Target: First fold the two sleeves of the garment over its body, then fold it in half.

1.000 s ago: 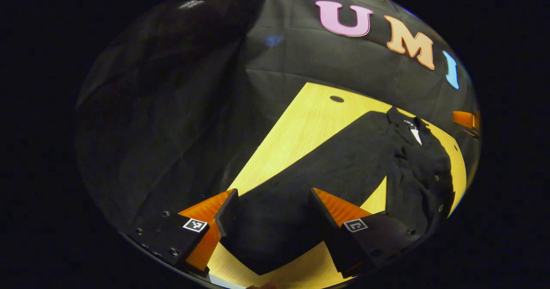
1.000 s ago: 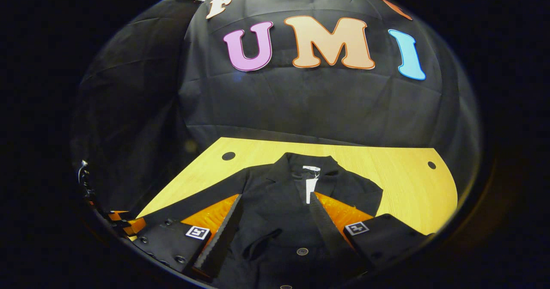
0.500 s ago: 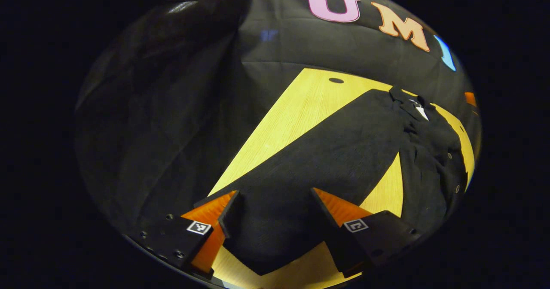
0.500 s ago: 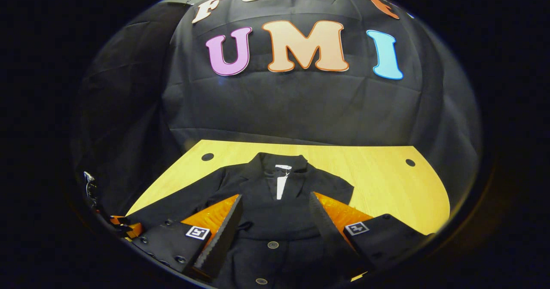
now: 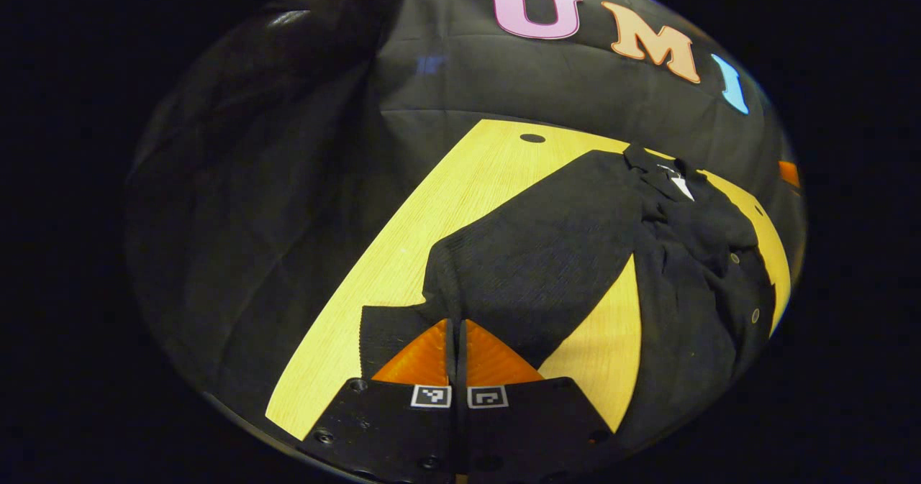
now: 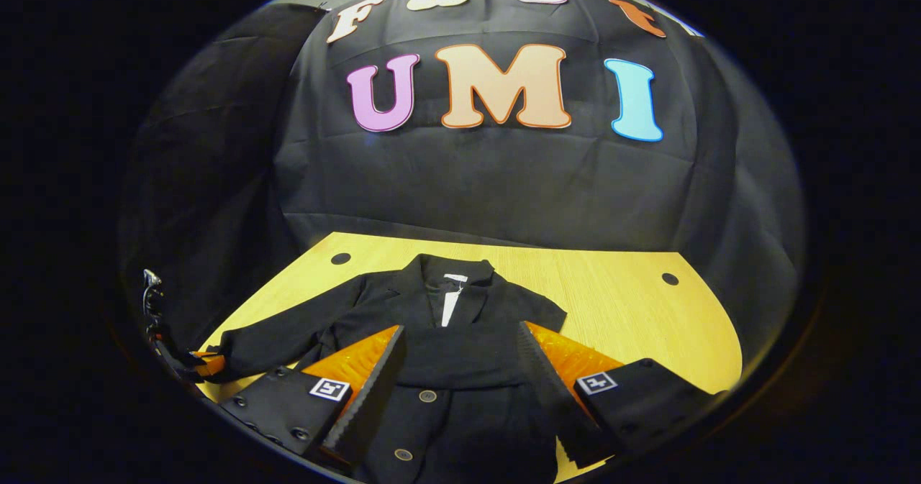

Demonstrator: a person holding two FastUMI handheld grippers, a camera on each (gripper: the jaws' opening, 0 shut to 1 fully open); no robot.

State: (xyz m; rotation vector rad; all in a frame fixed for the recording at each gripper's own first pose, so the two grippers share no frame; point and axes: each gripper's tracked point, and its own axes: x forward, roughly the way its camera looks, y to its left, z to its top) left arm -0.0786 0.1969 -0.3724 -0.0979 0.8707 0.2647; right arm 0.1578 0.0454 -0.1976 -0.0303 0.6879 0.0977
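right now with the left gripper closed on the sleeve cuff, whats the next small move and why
Probably lift the left gripper slightly and carry the sleeve over the jacket body: its jaws look shut on the cuff, and the sleeve lies stretched out on the table.

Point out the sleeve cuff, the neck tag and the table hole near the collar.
sleeve cuff (image 5: 385,329), left gripper view, flat end left of fingers.
neck tag (image 6: 451,308), right gripper view, hanging strip.
table hole (image 6: 340,259), right gripper view, its centre.
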